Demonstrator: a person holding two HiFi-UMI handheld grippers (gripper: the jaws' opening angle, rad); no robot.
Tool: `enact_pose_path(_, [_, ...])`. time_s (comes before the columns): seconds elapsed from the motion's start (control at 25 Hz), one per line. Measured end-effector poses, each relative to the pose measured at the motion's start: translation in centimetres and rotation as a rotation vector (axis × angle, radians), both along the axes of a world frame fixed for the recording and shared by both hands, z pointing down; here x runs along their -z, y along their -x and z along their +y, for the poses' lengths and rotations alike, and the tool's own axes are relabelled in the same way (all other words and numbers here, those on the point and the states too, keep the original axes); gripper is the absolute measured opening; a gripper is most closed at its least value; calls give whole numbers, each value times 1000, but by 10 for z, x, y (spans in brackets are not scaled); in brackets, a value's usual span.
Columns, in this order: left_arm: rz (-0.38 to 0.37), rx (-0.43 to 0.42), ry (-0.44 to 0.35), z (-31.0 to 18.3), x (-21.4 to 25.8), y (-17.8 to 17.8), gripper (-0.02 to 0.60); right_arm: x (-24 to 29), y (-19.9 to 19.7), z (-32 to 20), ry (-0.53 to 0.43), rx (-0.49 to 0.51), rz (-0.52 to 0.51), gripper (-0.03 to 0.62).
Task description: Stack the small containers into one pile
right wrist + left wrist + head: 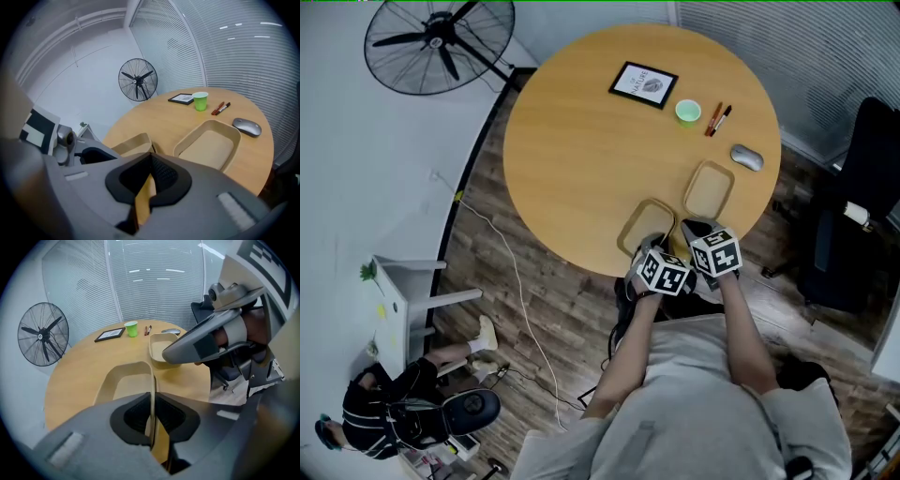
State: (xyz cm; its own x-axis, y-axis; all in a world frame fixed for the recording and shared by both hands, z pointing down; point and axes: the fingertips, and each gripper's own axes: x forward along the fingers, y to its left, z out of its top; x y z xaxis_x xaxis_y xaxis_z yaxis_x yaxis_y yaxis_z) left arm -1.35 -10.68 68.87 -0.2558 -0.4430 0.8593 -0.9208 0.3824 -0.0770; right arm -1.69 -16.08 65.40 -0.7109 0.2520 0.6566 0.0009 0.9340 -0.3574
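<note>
At 5 o'clock on the round wooden desk (581,141), the left gripper (152,399) clamped the rim of the near beige plastic container (123,380); the right gripper (151,161) was closed and empty. During a lift toward the second beige container (709,190) at 1 o'clock, the thin rim might slip.

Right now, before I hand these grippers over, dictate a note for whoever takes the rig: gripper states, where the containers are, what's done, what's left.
Left gripper: shut on a side wall of the left container.
Right gripper: shut, nothing between its jaws.
Right container: empty, flat on the table, beside the left container, near the person's edge.
Done: left container gripped; nothing stacked yet.
Left: probably lift the left container and nest it into the right container.
</note>
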Motion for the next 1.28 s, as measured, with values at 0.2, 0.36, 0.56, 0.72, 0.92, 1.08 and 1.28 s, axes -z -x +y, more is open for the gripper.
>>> enact_pose_path(0.2, [97, 15, -45, -4, -6, -10, 82, -1, -7, -8, 2, -26, 1, 0])
enact_pose_path(0.36, [122, 12, -72, -10, -4, -11, 86, -2, -12, -28, -11, -86, 9, 0])
enact_pose_path(0.56, [128, -6, -120, -22, 5, -5, 86, -8, -19, -63, -47, -215, 32, 0])
enact_pose_path(0.72, [119, -23, -157, -35, 15, 4, 86, -10, -25, -89, -69, -319, 37, 0])
enact_pose_path(0.92, [109, -42, -191, -56, 24, 13, 85, -18, -31, -117, -70, -432, 61, 2])
enact_pose_path(1.08, [106, -43, -212, -75, 28, 21, 84, -29, -31, -141, -55, -518, 85, 73])
enact_pose_path(1.28, [109, -12, -224, -85, 33, 35, 84, -45, -33, -163, -38, -590, 132, 141])
